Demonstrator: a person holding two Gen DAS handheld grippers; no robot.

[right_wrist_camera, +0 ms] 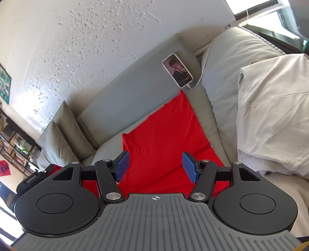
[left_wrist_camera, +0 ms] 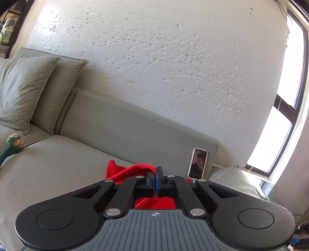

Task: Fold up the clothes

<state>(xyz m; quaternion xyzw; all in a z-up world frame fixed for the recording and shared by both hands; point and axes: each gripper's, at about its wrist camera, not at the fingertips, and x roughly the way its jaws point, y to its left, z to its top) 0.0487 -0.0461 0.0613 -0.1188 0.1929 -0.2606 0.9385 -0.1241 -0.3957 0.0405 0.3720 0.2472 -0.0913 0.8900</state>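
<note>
No text could be read anywhere. A red sign (right_wrist_camera: 3, 168) at nine o'clock in the right wrist view bore a black character, too blurred to make out.

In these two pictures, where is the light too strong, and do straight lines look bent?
Left wrist view: the window at the right edge is blown out to white, and the sofa backrest curves from fisheye distortion. Right wrist view: the window in the top corner is overexposed, the wall bows, while the red garment is evenly lit and sharp.
</note>
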